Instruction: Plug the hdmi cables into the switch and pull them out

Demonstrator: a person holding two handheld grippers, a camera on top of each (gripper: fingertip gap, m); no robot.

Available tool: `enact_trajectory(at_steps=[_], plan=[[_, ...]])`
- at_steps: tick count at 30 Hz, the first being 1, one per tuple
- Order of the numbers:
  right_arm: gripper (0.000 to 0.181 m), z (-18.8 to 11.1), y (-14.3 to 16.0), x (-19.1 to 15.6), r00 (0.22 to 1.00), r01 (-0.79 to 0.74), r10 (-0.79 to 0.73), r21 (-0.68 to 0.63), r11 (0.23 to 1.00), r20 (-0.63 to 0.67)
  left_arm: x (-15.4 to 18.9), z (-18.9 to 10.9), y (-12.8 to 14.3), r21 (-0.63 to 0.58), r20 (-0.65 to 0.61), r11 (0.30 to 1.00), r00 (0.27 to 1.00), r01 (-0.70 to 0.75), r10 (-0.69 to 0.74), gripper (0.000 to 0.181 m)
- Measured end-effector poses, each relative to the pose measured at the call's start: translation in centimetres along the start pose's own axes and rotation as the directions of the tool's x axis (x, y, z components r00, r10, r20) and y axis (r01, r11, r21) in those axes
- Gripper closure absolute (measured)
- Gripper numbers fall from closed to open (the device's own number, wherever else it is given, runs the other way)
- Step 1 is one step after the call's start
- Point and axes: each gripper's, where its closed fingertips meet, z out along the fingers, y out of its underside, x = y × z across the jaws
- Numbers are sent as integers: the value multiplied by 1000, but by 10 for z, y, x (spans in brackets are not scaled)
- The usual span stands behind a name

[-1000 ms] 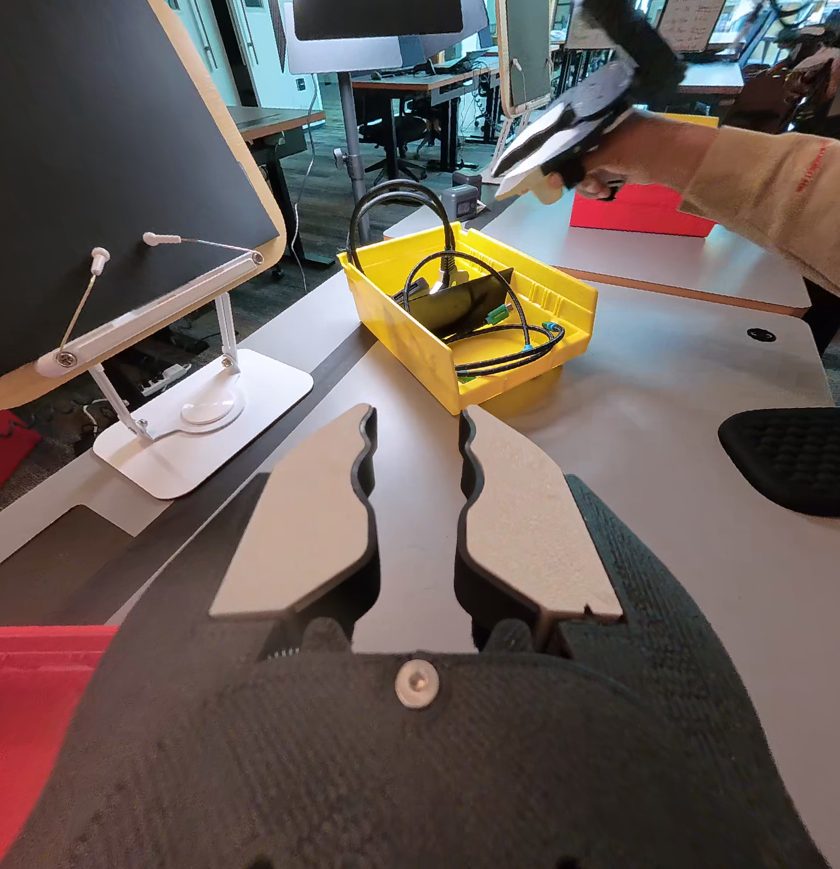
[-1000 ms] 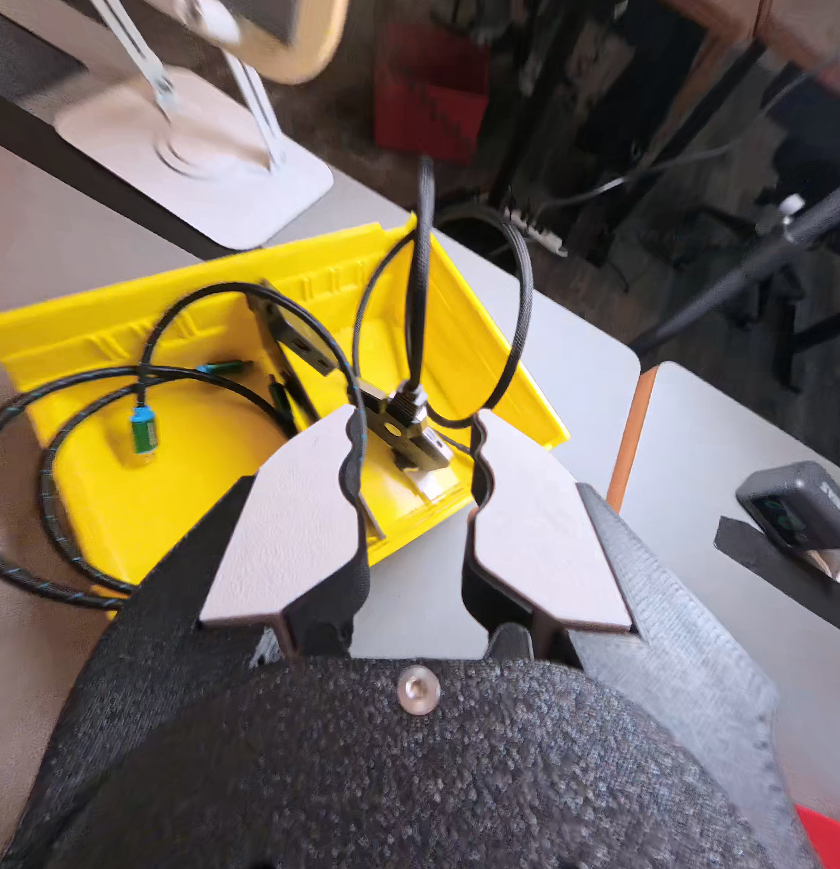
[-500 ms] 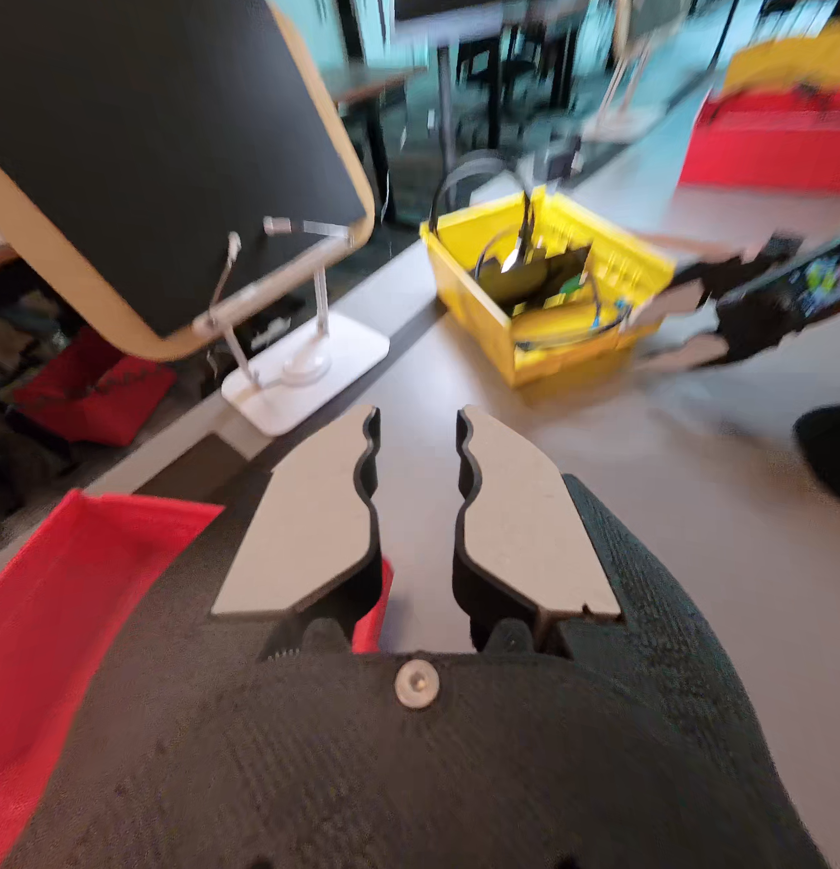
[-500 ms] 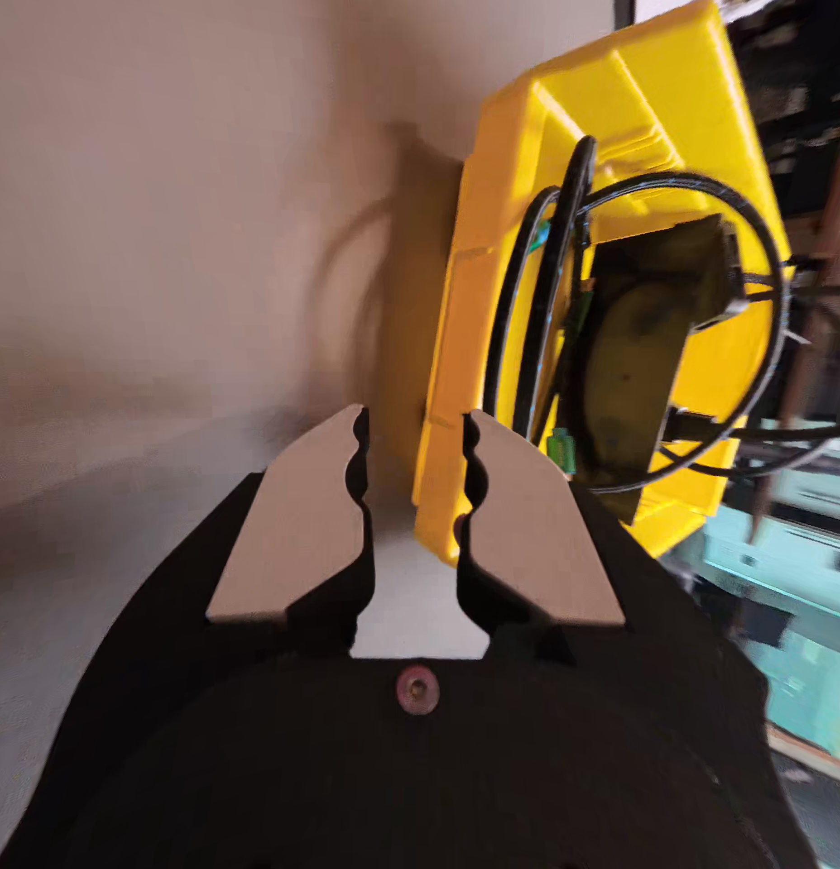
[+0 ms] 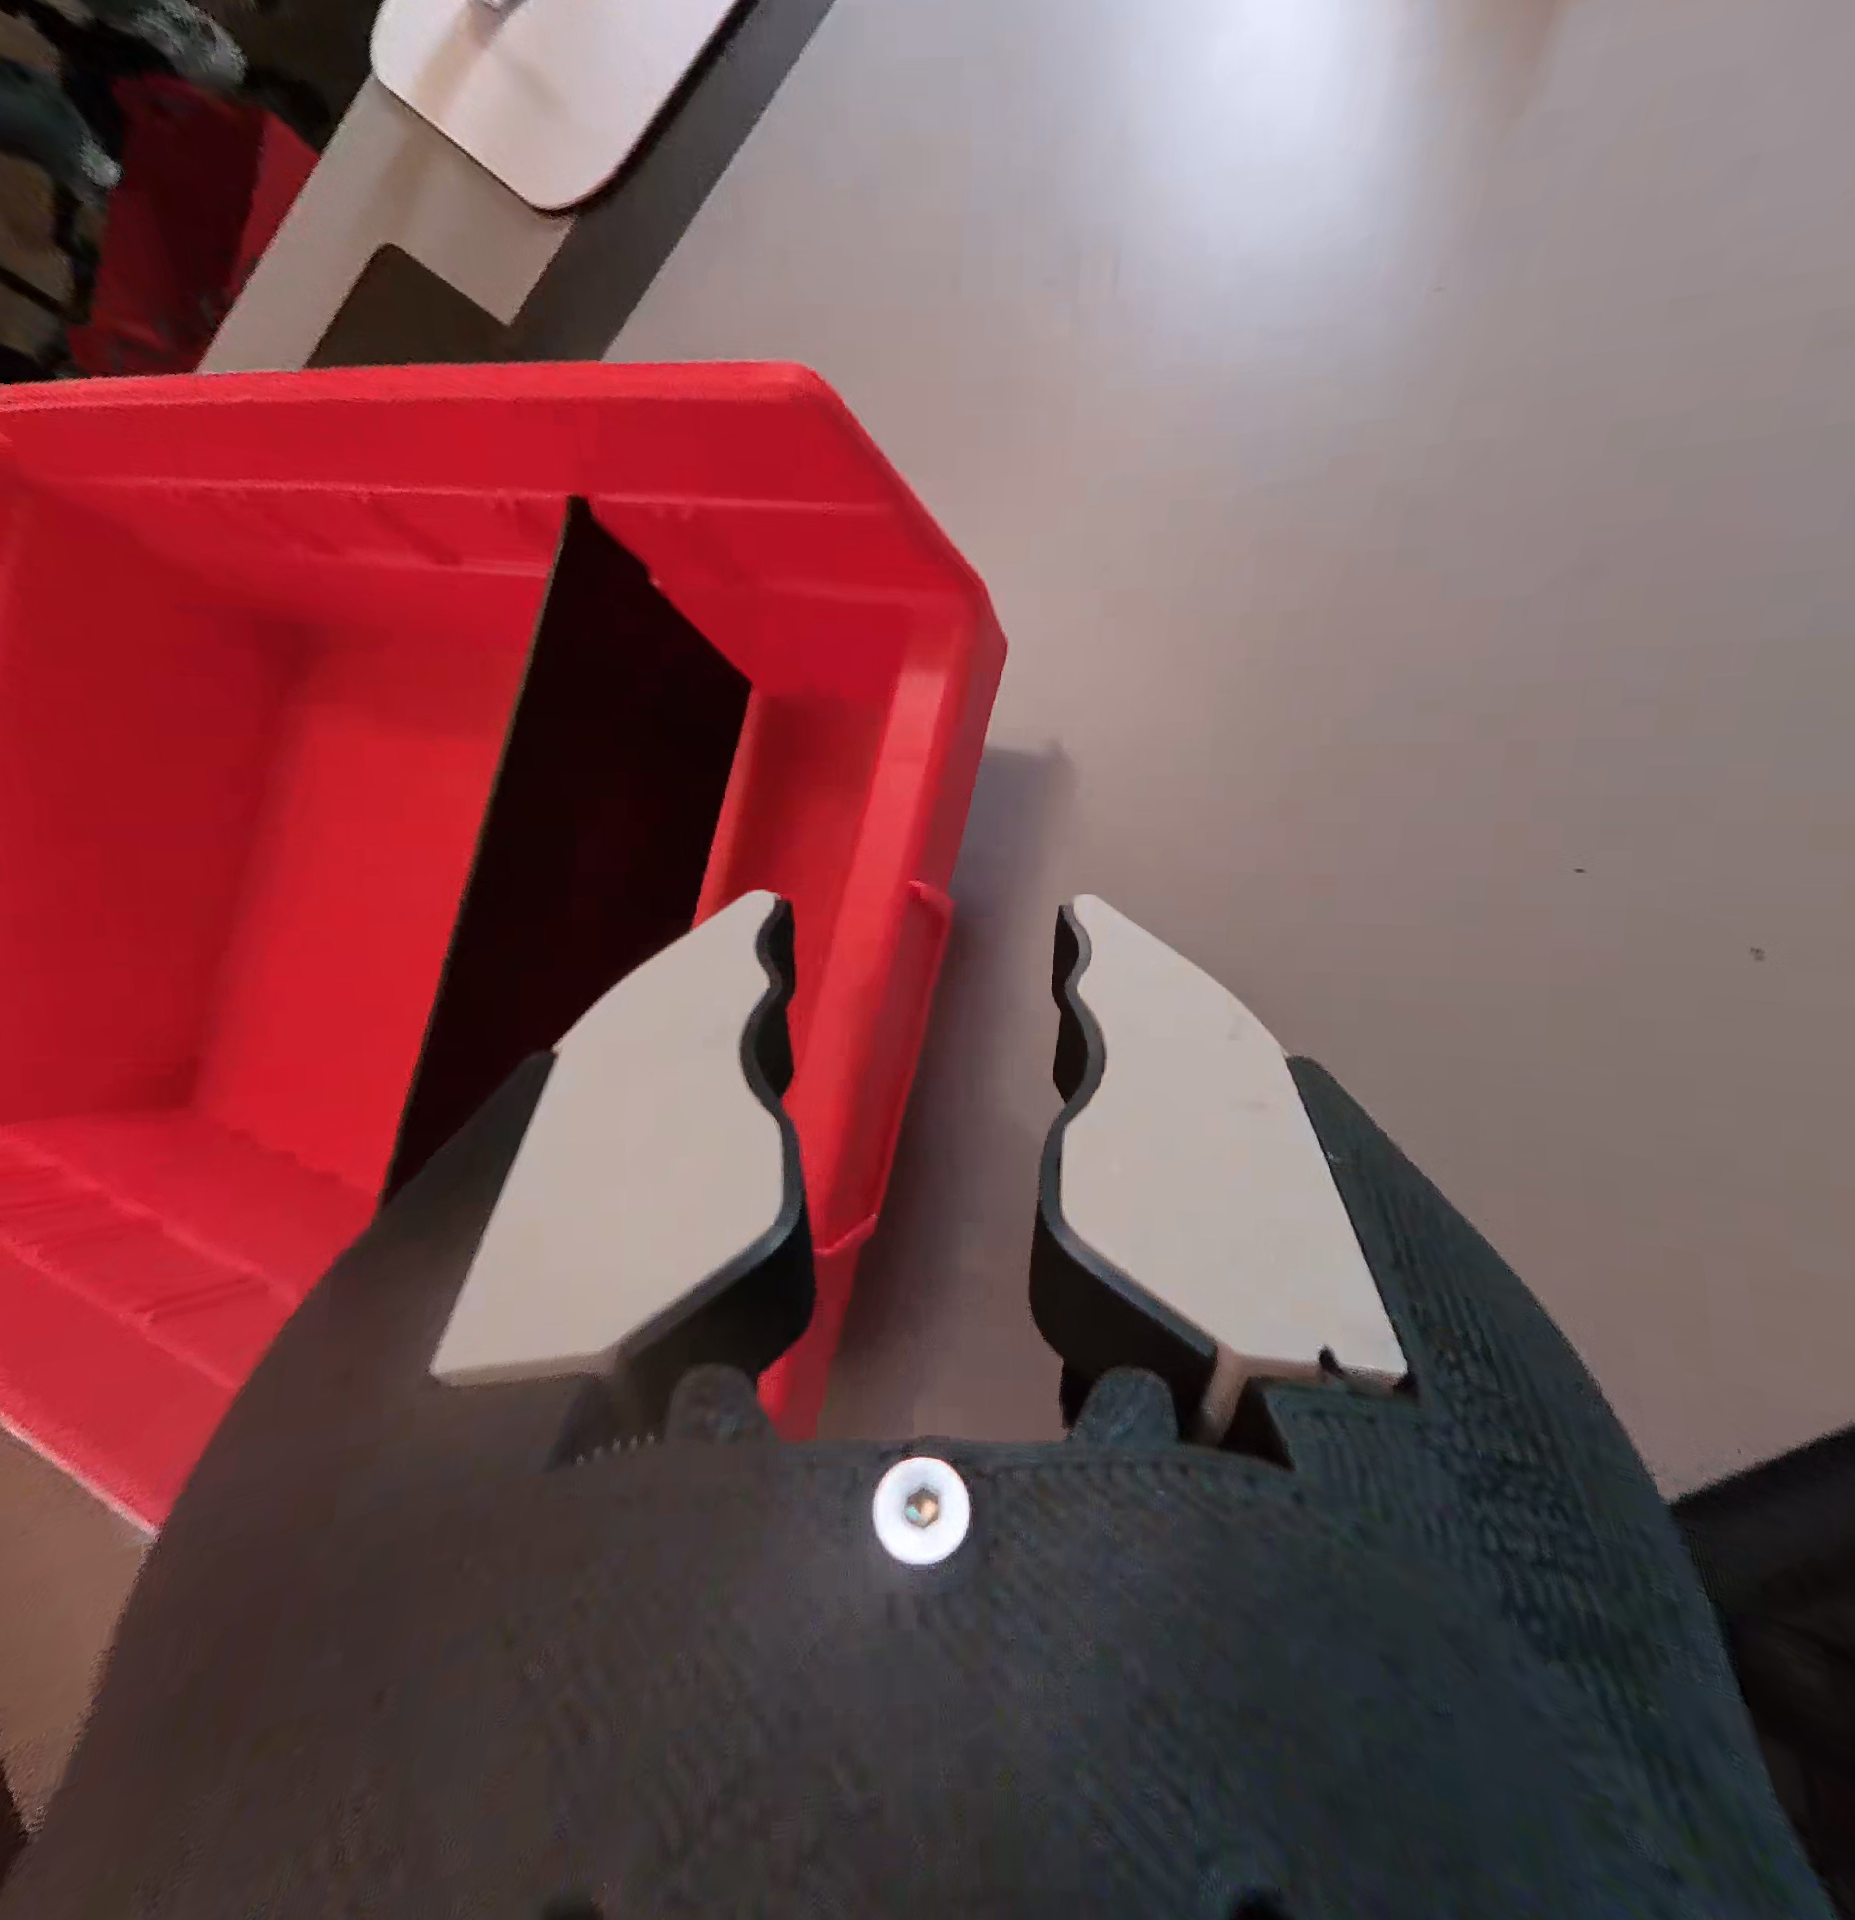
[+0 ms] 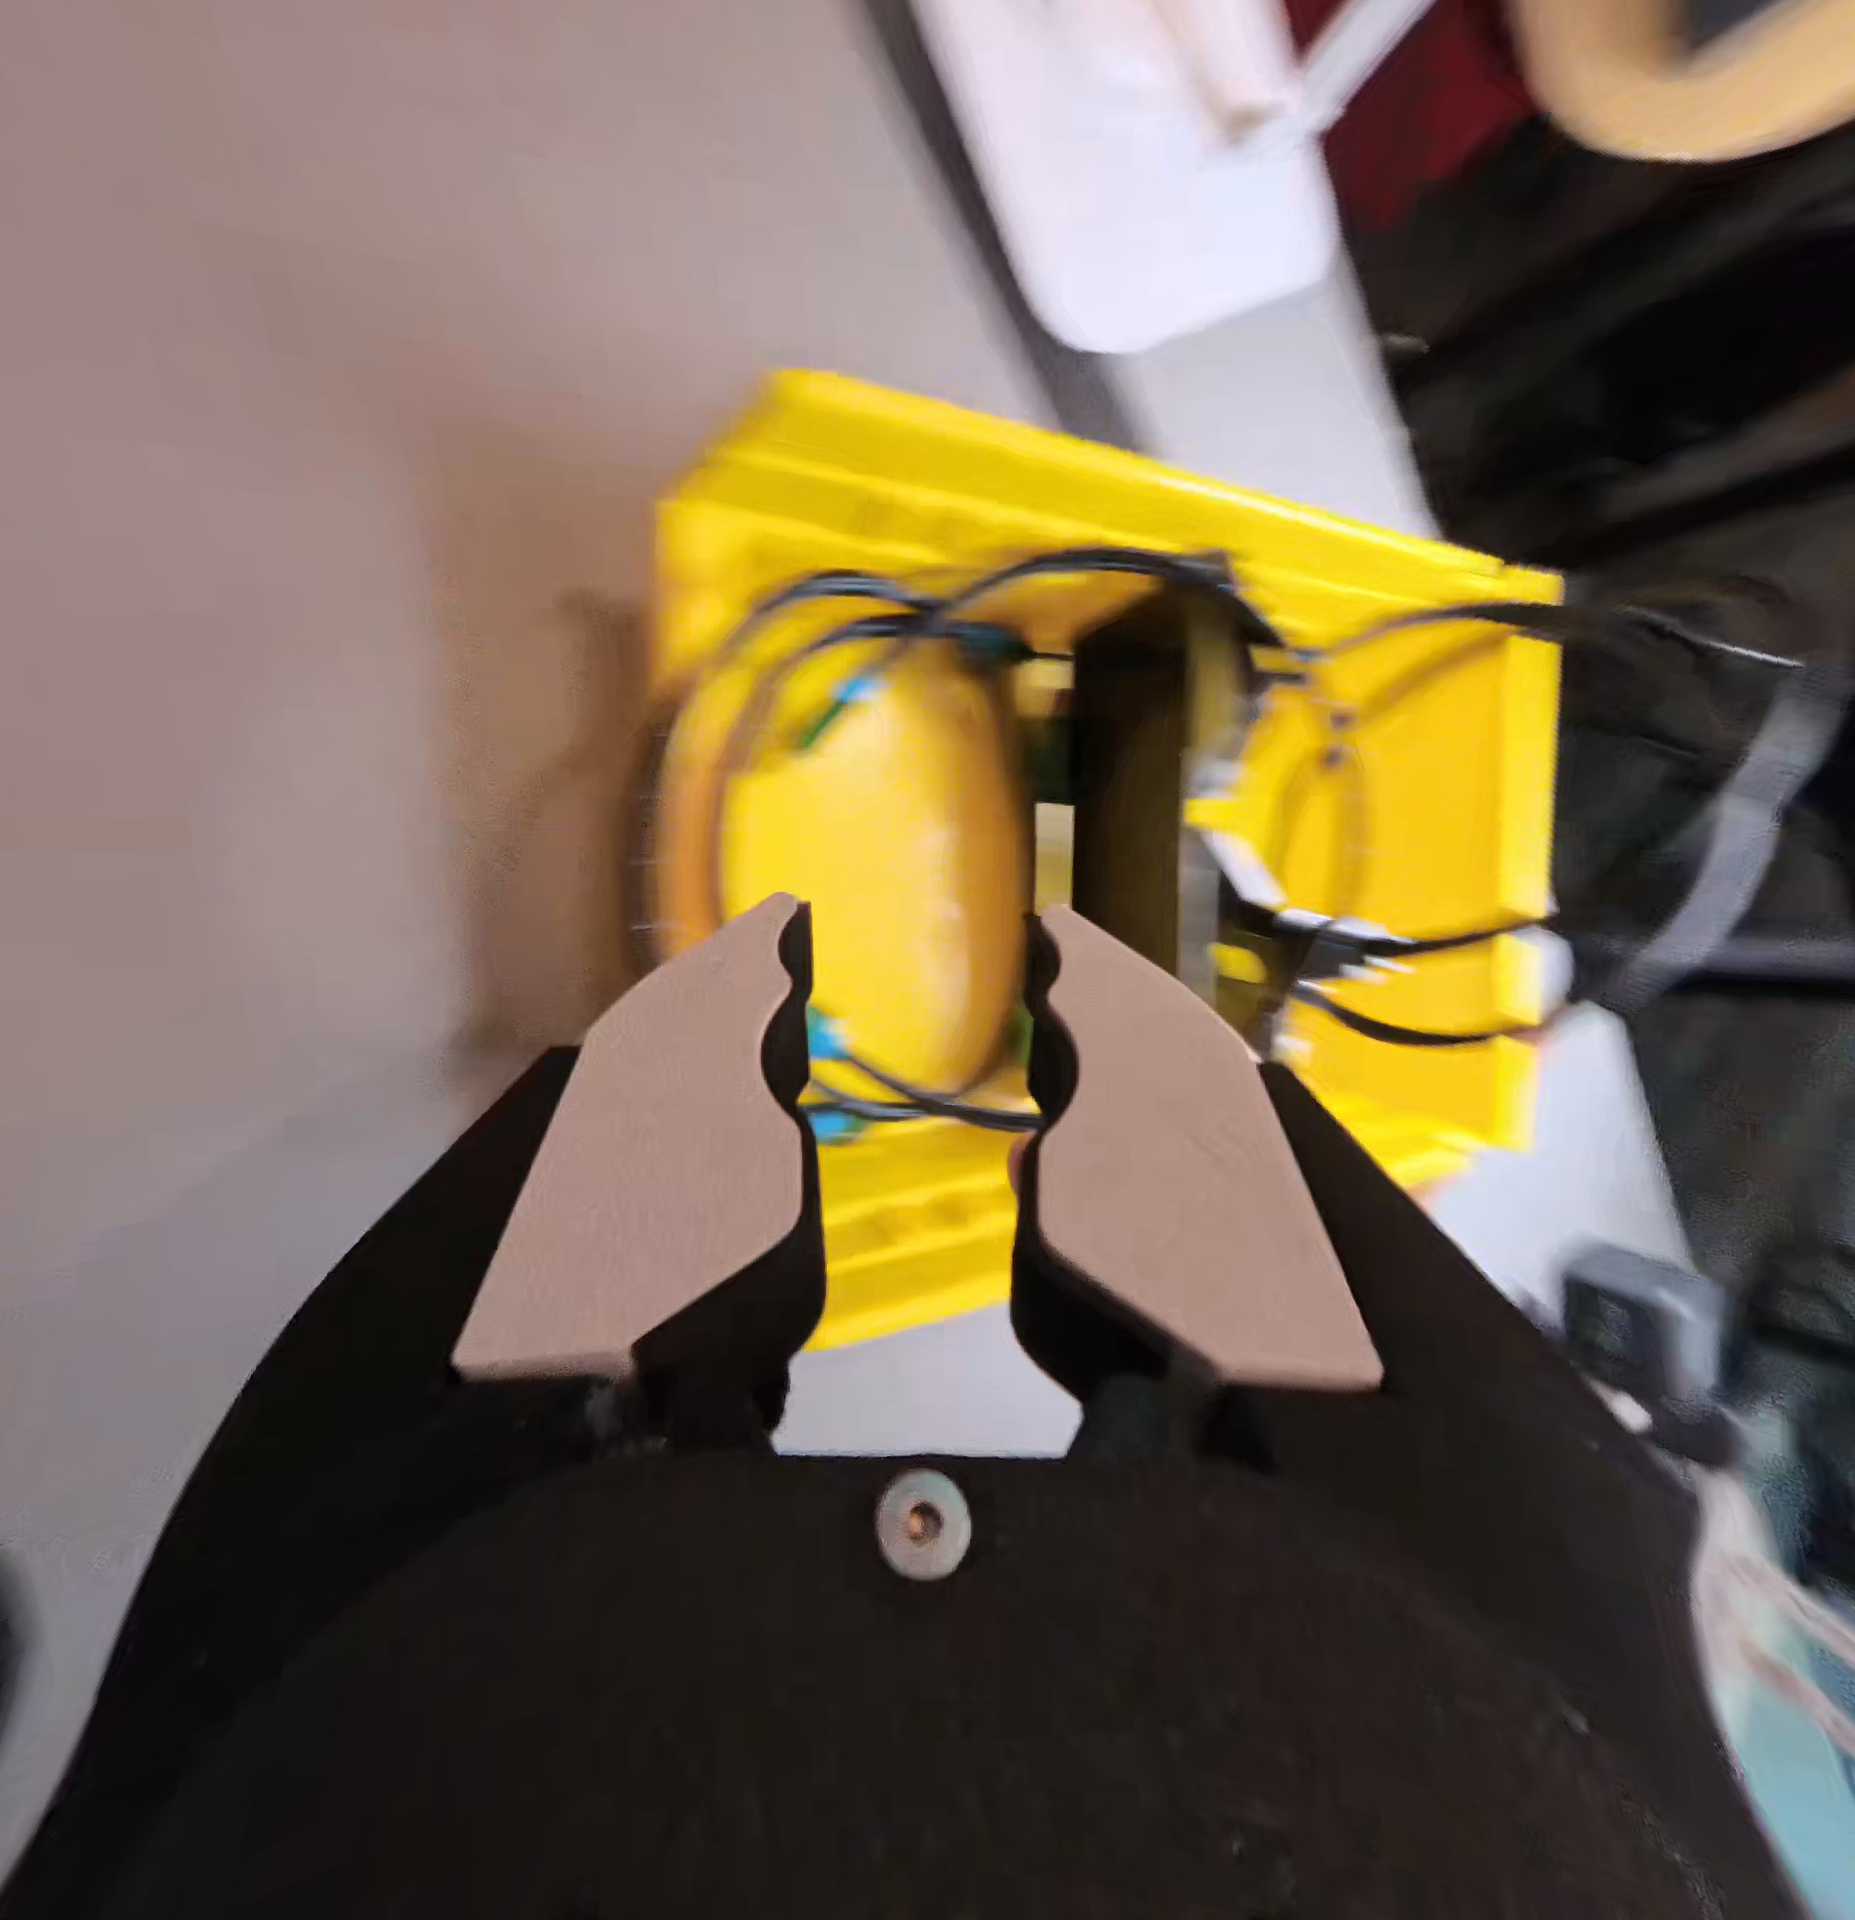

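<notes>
In the blurred right wrist view a yellow bin (image 6: 1422, 644) sits on the grey table. It holds a dark flat switch (image 6: 1125, 790) standing on edge and several black HDMI cables (image 6: 902, 1091) with blue and green plug ends. My right gripper (image 6: 918, 930) is open and empty, above the bin's near side. In the left wrist view my left gripper (image 5: 918, 925) is open and empty, its left finger over the right wall of a red bin (image 5: 881, 665), its right finger over bare table. A dark flat panel (image 5: 590, 831) leans inside the red bin.
A white stand base shows at the top of the left wrist view (image 5: 549, 94) and of the right wrist view (image 6: 1141, 166). The grey table (image 5: 1422, 520) stretches right of the red bin. A dark pad (image 5: 1796, 1538) lies at the right edge. Beyond the table edge are dark floor and clutter. The left gripper's tips are roughly 40 cm from the right gripper's.
My left gripper has swung down and left over the red bin and opened wider. My right gripper has turned and moved over the yellow bin, which now lies straight ahead.
</notes>
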Motion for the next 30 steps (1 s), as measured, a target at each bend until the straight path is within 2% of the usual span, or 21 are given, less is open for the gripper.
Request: enact_trajectory(at_steps=[1, 3, 4, 6, 7, 8, 10, 12, 15, 20, 22, 25, 28, 30], plan=[[143, 3, 5, 35, 995, -28, 26, -20, 999, -94, -1, 1, 1, 5, 12, 1000, 1000, 2, -2, 132], [137, 22, 32, 93, 974, -90, 60, -128, 988, -219, -1, 4, 1, 13, 19, 1000, 1000, 16, -16, 130], [133, 37, 49, 109, 970, -124, 80, -184, 975, -230, -1, 5, 2, 21, 25, 1000, 999, 23, -23, 130], [133, 69, 74, 114, 980, -146, 107, -244, 959, -167, 0, 7, 3, 37, 36, 999, 999, 31, -32, 130], [145, 78, 78, 111, 986, -131, 101, -236, 963, -133, 1, 8, 3, 47, 40, 998, 999, 31, -33, 130], [168, 81, 77, 111, 988, -112, 85, -216, 970, -132, 2, 8, 4, 56, 46, 998, 998, 29, -31, 131], [172, 71, 62, 113, 984, -65, 39, -149, 987, -171, 2, 10, 8, 67, 61, 998, 998, 19, -23, 132], [173, 48, 41, 109, 978, 3, -17, -71, 997, -206, 1, 11, 10, 81, 63, 996, 998, 25, -30, 132], [174, 9, 14, 87, 964, 130, -123, 13, 991, -235, 4, 11, 5, 125, 38, 990, 997, 62, -68, 133], [174, -20, -4, 1, 972, 235, -232, 94, 967, -44, 6, 12, 4, 131, 44, 990, 997, 54, -60, 132], [174, -18, 0, -21, 960, 282, -281, 68, 957, -19, 8, 10, 3, 132, 46, 990, 997, 47, -54, 132], [174, 0, 16, -48, 950, 304, -303, 0, 953, 74, 7, 8, 2, 136, 62, 990, 997, 41, -50, 131], [173, 28, 34, -57, 942, 330, -321, -87, 940, 96, 2, 8, 5, 134, 82, 990, 995, 47, -59, 131], [173, 40, 34, -59, 948, 316, -310, -81, 945, 75, -1, 10, 10, 125, 82, 990, 994, 59, -70, 131]])
